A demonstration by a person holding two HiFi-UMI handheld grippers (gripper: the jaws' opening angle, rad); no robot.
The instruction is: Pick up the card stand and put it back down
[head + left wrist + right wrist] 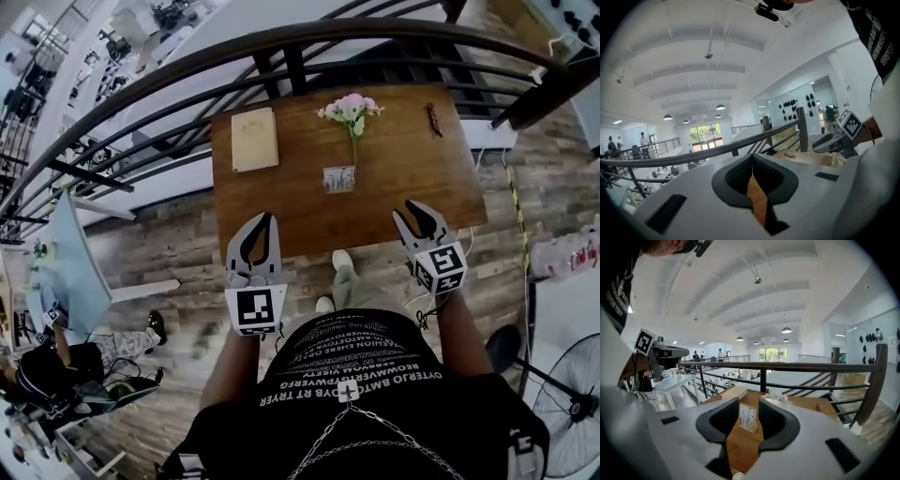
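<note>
The card stand (338, 179) is a small white card in a wooden base, upright near the middle of the brown wooden table (412, 178). Both grippers hover at the table's near edge, short of it. My left gripper (267, 221) is shut with nothing in it; in the left gripper view its tips (751, 157) meet over bare wood. My right gripper (414, 214) is open and empty. In the right gripper view the card stand (748, 418) shows through the gap of the right gripper (746, 400), still some way ahead on the table.
A vase of pink flowers (351, 108) stands just behind the card stand. A cream booklet (254, 139) lies at the back left, a small dark object (433, 118) at the back right. A dark metal railing (309, 52) runs behind the table. A fan (572, 403) stands on the floor at the right.
</note>
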